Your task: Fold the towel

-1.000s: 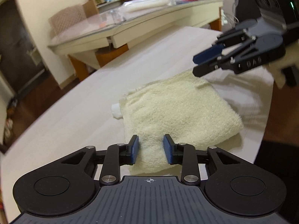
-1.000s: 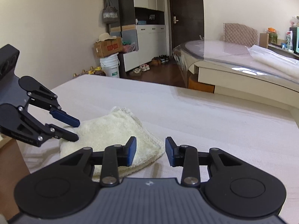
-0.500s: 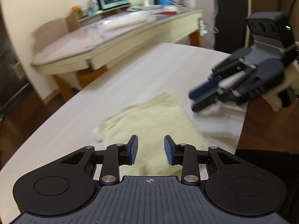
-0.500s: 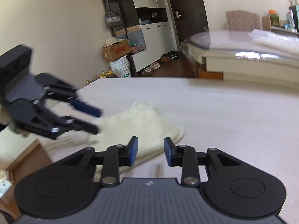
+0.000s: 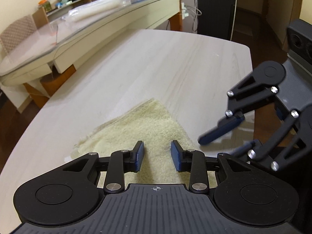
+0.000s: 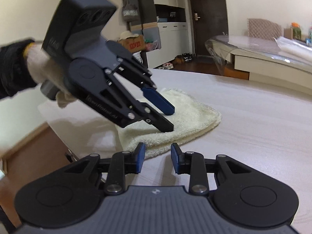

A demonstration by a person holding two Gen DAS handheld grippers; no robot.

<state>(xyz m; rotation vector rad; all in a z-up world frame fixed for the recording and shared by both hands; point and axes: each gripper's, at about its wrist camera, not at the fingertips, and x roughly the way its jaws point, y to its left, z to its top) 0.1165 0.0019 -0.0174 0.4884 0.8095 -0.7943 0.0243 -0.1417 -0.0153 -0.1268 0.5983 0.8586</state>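
From the left wrist cam, the left gripper [image 5: 157, 156] is pointing down over the towel [image 5: 136, 134], a cream, already folded one that's lying on the pale wood table [image 5: 175, 68] near its edge. Its blue pads are sitting at a narrow-ish gap with nothing pinched between them, just terry showing in the gap, so the towel is spreading out from the fingers toward 12 and 11 o'clock. The right gripper [image 5: 222, 142] is coming in from about 3 o'clock, its blue finger tips hanging just off the towel's right-hand edge over bare table. Behind all that, at 11 o'clock, a second table [image 5: 97, 29] with clutter is sitting well apart. Switching to the right wrist cam, the right gripper [image 6: 157, 157] has its jaws closing with nothing between them, and the towel's [image 6: 187, 120] near folded edge is lying just beyond the left pad, at roughly 11 to 12 o'clock. The left gripper [image 6: 169, 120] is reaching in from 10 o'clock, held by a gloved hand [image 6: 48, 74], with its fingertips [image 6: 166, 127] looking like they're pressing down on top of the towel, jaws apart.
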